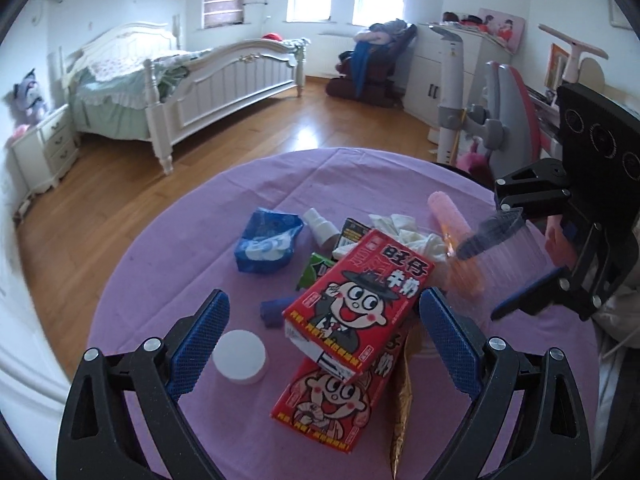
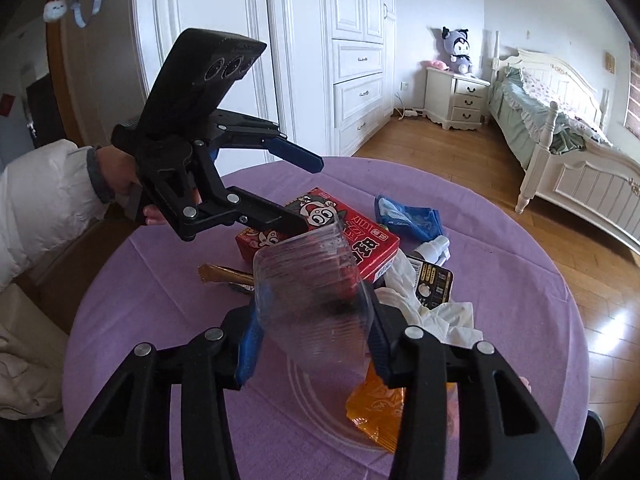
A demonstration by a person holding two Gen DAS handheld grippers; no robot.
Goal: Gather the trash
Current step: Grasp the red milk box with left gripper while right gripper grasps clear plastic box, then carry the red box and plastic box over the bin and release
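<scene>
My right gripper (image 2: 314,332) is shut on a clear ribbed plastic cup (image 2: 312,280), held tilted above the round table with the purple cloth (image 2: 500,320). In the left wrist view the same gripper (image 1: 478,282) and cup (image 1: 516,248) hang at the right. My left gripper (image 1: 324,336) stands open over two stacked red milk cartons (image 1: 360,292), touching neither. It also shows in the right wrist view as the left gripper (image 2: 306,192), held by a hand in a white sleeve.
Around the cartons lie a blue packet (image 1: 266,242), a white spray bottle (image 1: 320,226), a white lid (image 1: 239,356), crumpled white gloves (image 1: 404,232), a black card pack (image 1: 352,236), a gold wrapper (image 2: 224,272) and an orange wrapper (image 2: 376,408). A bed and chair stand beyond.
</scene>
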